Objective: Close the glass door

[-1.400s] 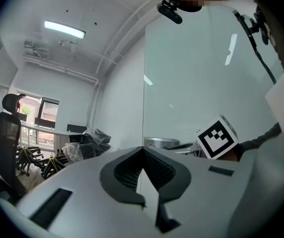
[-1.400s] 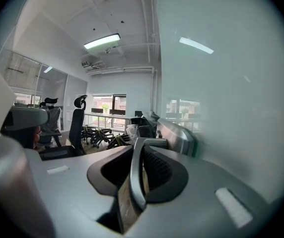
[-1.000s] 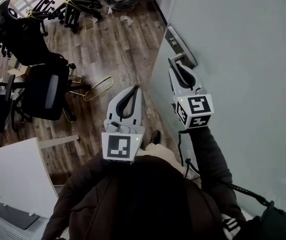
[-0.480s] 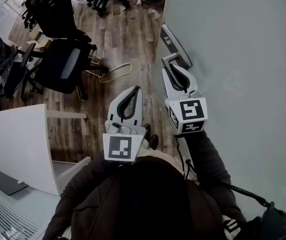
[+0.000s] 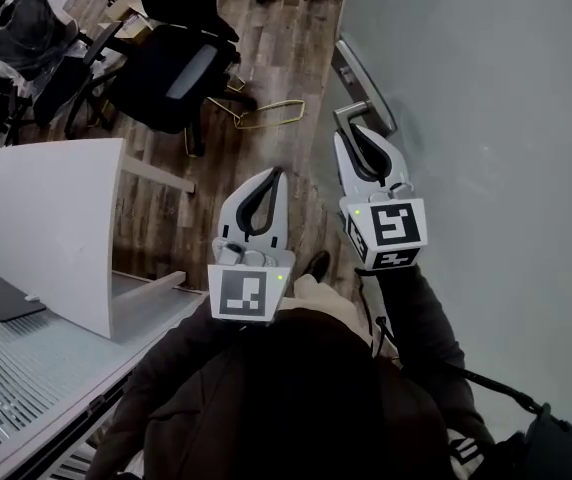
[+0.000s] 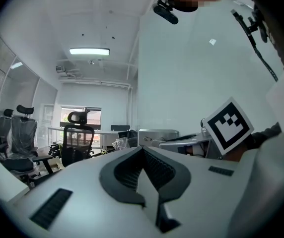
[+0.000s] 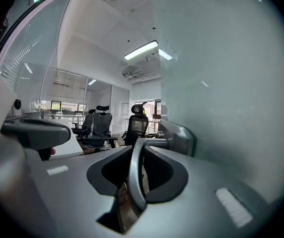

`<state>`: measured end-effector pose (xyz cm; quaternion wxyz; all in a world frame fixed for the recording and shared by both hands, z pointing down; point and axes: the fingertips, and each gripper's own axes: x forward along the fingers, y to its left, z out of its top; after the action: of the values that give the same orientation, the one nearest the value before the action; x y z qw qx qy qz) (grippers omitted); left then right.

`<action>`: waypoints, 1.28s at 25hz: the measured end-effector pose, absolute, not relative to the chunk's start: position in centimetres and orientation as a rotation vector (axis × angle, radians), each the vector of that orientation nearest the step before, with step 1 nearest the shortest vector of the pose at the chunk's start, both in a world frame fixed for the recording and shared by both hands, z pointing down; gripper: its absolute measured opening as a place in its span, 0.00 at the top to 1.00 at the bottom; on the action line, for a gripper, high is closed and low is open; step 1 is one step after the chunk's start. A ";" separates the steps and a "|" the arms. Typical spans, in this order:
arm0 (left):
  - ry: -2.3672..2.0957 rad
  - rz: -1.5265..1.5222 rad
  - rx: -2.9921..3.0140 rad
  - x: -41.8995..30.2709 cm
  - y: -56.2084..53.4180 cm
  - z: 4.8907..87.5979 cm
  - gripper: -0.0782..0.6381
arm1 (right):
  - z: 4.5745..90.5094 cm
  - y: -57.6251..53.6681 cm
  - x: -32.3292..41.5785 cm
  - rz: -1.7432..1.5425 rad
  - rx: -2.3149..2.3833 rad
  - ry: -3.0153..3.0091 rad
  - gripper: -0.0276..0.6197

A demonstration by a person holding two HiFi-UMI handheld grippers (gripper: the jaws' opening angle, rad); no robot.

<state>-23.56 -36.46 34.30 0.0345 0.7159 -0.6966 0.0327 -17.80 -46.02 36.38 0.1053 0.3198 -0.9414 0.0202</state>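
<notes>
— Where's the right claw (image 5: 354, 138) at this moment?

— It's up against the glass door (image 5: 486, 118), which fills the right side of the scene. The claw is clamped on the door handle (image 5: 352, 111). From the right gripper view, the metal lever (image 7: 133, 182) runs straight through between the two jaws, and they pinch it from both sides.

— And the door itself?

— Frosted pale glass, just beside the claw on its right (image 7: 221, 73). The handle's plate sits on the door's edge, a little farther off than the jaws.

— What about the left claw (image 5: 271, 180)?

— It hangs just left of the right one, apart from the door, over the wooden floor (image 5: 256, 68). In its own view the jaws (image 6: 143, 148) are pressed together with nothing between them. The right gripper's marker cube (image 6: 228, 125) shows off to its right.

— Anything else around?

— A black office chair (image 5: 181, 78) stands on the far left, and a white desk (image 5: 46, 218) sits nearer on the left.
</notes>
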 end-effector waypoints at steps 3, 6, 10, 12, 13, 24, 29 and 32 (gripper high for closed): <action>-2.161 0.072 2.170 -25.9 -33.4 34.6 0.90 | 36.7 -43.1 -19.9 0.058 0.900 -2.788 0.85; -2.168 0.075 2.180 -27.7 -30.5 34.5 0.90 | 37.1 -40.3 -21.7 0.065 0.863 -2.800 0.85; -2.172 0.113 2.176 -29.1 -28.5 34.3 0.90 | 36.6 -37.6 -23.5 0.059 0.789 -2.823 0.85; -2.182 0.113 2.175 -29.6 -26.8 34.3 0.90 | 36.7 -35.2 -24.6 0.055 0.751 -2.830 0.85; -2.190 0.109 2.176 -30.0 -25.4 34.3 0.90 | 36.8 -33.5 -25.4 0.050 0.731 -2.834 0.86; -2.378 0.091 2.002 -30.9 -16.4 33.0 0.90 | 36.0 -23.6 -28.6 0.024 0.522 -2.882 0.85; -2.488 0.083 1.839 -32.4 -10.0 33.6 0.90 | 36.0 -18.1 -30.3 0.007 0.391 -2.910 0.85; -2.529 0.071 1.821 -32.4 -7.0 32.9 0.90 | 36.1 -14.9 -30.8 0.000 0.332 -2.911 0.85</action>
<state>-32.39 -7.04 32.88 0.0124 0.5842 -0.8112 0.0229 -30.80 -14.89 36.10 0.1054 0.1127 -0.9880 -0.0002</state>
